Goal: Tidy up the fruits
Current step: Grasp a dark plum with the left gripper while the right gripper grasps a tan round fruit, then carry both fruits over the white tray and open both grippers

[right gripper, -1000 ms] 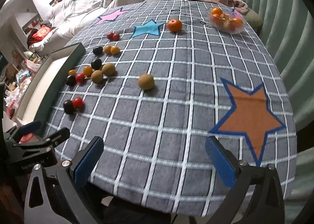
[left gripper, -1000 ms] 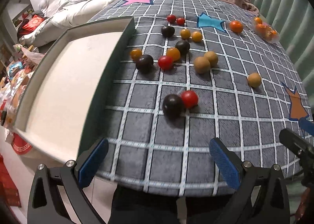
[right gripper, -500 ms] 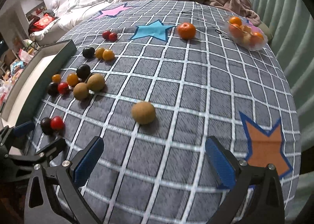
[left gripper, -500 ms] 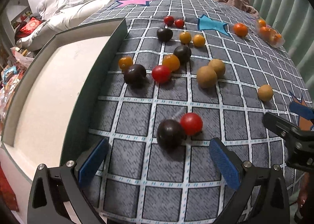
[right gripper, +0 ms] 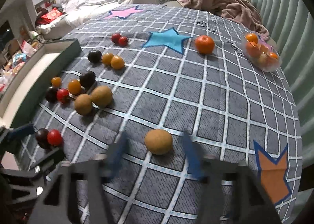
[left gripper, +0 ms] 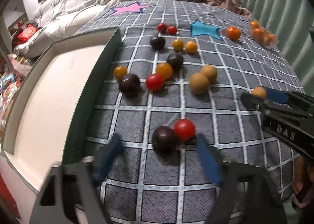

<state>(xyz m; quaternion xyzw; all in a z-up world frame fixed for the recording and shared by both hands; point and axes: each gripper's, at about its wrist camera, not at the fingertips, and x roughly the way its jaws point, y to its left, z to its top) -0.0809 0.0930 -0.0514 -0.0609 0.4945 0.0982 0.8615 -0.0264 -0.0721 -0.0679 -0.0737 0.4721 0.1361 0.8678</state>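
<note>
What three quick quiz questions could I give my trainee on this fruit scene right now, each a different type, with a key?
1. True or false: the tray already holds fruit.
2. Multiple choice: the fruit nearest between the right gripper fingers is A) the tan fruit, B) the large orange fruit, C) a red fruit.
3. Fill in: beside the dark fruit in front of the left gripper lies a ____ fruit.

Key: 1 false, no fruit shows in the visible part; 2 A; 3 red, and the two look to be touching.
</note>
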